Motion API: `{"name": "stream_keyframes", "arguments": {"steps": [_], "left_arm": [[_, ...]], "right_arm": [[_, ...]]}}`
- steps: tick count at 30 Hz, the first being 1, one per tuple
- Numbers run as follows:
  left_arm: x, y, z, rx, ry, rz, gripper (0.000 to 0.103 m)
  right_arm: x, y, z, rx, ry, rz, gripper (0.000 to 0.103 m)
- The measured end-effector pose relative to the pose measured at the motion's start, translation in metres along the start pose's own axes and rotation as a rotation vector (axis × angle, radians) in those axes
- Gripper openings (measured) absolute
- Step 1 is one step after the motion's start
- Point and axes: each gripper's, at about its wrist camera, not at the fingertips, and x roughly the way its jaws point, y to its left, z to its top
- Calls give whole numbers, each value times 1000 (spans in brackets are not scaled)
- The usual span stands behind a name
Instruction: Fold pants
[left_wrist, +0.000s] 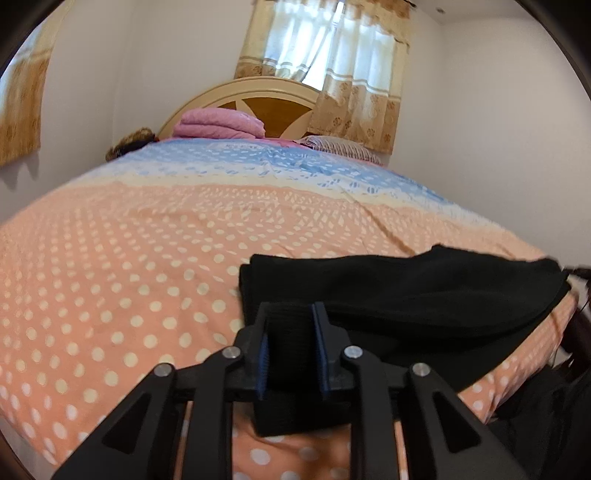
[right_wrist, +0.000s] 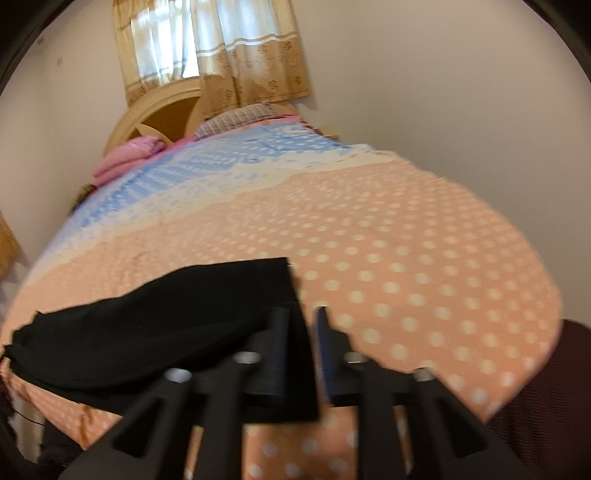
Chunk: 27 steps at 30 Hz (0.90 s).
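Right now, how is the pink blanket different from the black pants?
The pink blanket sits far away by the headboard; the black pants lie at the near edge of the spotted bedspread. Nothing touches the pink blanket, while part of the black pants is between the fingers of the left hand-held gripper. The pink blanket looks puffy and stacked; the black pants lie flatter. Both are folded.

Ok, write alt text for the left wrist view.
Left gripper straddles a corner of black pants lying on an orange polka-dot bedsheet. Behind are a folded pink blanket, wooden headboard and curtained window.
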Motion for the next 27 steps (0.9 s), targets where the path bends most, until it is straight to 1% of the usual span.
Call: {"name": "stream_keyframes", "arguments": {"steps": [2,4,6,8,10,12,16,17,18,20,22,25,27], "left_arm": [[-2,0,-2,25,1,12,27],[-6,-2,-2,67,2,28,28],[-9,-4,-1,89,3,36,28],[-10,-3,0,102,3,43,28],[-14,-2,0,119,9,61,34],[-19,-1,-2,137,15,74,36],[-33,7,-10,146,28,102,36],[-37,12,-13,145,33,129,37],[-39,16,-16,138,32,152,37],[-42,26,-19,110,42,166,37],[-49,38,-26,61,45,185,36],[-60,40,-29,3,18,156,36],[-65,35,-28,-40,-11,120,36]], "right_arm": [[-16,11,-1,-32,-26,6,40],[-30,34,-3,-103,-50,23,42],[-36,66,-7,-195,-52,61,45],[-35,100,-16,-295,-38,106,50],[-31,132,-27,-391,-34,133,50],[-25,158,-39,-459,-21,168,50],[-10,195,-57,-510,20,242,50],[-8,199,-60,-512,25,249,50],[-6,209,-63,-516,32,263,50],[-4,219,-65,-524,38,282,50],[-5,231,-66,-533,42,300,50],[-8,250,-68,-551,60,347,50],[-11,278,-72,-595,74,394,50]]}}
